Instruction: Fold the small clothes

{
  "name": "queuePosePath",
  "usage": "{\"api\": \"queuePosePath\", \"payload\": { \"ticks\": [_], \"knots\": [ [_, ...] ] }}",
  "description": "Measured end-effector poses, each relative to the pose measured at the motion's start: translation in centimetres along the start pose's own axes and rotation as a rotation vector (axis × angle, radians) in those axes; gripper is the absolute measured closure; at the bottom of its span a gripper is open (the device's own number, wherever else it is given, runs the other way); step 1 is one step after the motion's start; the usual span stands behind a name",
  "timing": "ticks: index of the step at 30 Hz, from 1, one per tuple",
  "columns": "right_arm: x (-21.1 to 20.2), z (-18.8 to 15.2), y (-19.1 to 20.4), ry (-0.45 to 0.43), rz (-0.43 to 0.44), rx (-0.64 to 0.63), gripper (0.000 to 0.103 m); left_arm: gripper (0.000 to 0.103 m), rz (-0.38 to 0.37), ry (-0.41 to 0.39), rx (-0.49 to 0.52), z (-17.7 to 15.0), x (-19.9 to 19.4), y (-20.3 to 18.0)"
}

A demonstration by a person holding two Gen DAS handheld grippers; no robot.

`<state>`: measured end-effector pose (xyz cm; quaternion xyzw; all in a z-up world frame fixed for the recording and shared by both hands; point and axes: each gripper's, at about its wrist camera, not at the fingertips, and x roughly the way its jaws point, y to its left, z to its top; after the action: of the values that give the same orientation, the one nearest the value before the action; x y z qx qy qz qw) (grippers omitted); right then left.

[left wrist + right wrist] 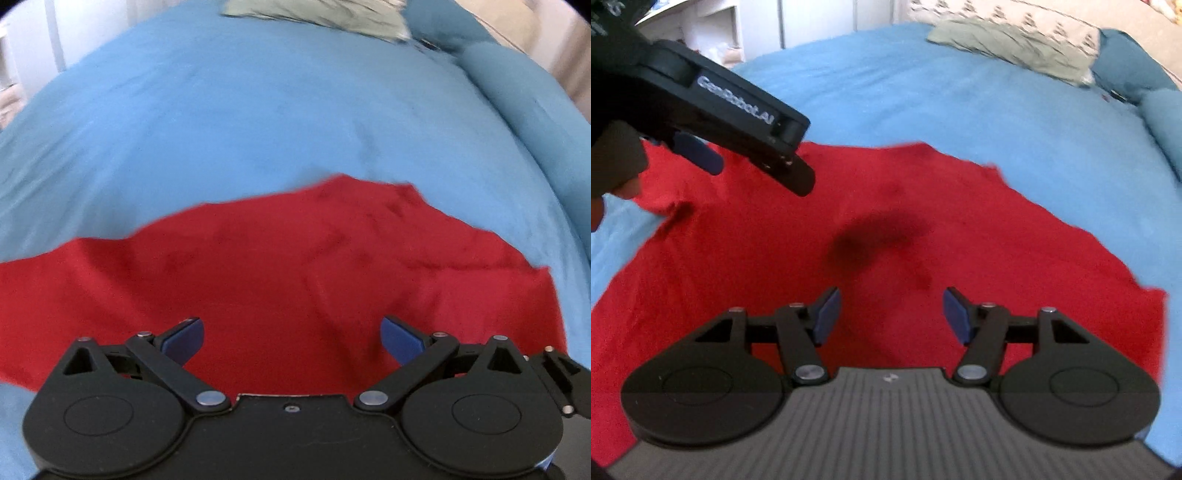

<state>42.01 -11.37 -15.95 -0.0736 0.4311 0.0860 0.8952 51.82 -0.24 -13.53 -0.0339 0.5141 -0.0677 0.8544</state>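
A red garment (288, 266) lies spread on the blue bed cover (240, 110); it also shows in the right wrist view (820, 229). My left gripper (291, 341) is open and empty, hovering over the garment's near part. My right gripper (891, 314) is open and empty above the garment's middle. The left gripper's body (713, 110) also shows from the side at the upper left of the right wrist view, above the garment's left part, with one blue pad (698, 153) visible. Its shadow falls on the cloth.
A grey-green folded cloth (1012, 48) lies at the far side of the bed, also in the left wrist view (317, 16). Blue pillows (1145, 85) sit at the far right. White furniture (757, 26) stands beyond the bed's far left edge.
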Motion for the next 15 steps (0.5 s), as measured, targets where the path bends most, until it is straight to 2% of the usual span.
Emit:
{"api": "queuePosePath", "payload": {
  "ticks": [2,4,5,7,9,12,15],
  "knots": [
    [-1.4,-0.7,-1.4,0.027,-0.01,0.034,0.026,0.005,-0.015,0.016,0.032,-0.2,1.2,-1.6],
    [-2.7,-1.9,-2.5,0.051,-0.033,0.064,0.022,0.024,-0.039,0.048,0.053,-0.6,2.8,-2.8],
    [-3.3,-2.5,-2.9,0.06,-0.049,0.078,0.021,0.029,-0.047,0.058,0.059,-0.9,3.5,-3.2],
    [-4.1,-3.7,-3.7,0.076,-0.062,0.109,0.021,0.047,-0.039,0.057,0.077,-1.3,4.9,-3.7],
    [-4.7,-5.0,-4.5,0.092,-0.084,0.146,0.021,0.049,-0.024,0.009,0.093,-1.4,5.3,-3.7],
    [-5.0,-6.7,-5.8,0.11,-0.097,0.211,0.021,0.067,0.031,-0.066,0.086,-1.2,5.0,-2.8],
    [-5.2,-8.1,-7.4,0.127,-0.103,0.281,0.021,0.069,0.047,-0.085,0.012,-1.6,4.3,-0.6]
  ]
}}
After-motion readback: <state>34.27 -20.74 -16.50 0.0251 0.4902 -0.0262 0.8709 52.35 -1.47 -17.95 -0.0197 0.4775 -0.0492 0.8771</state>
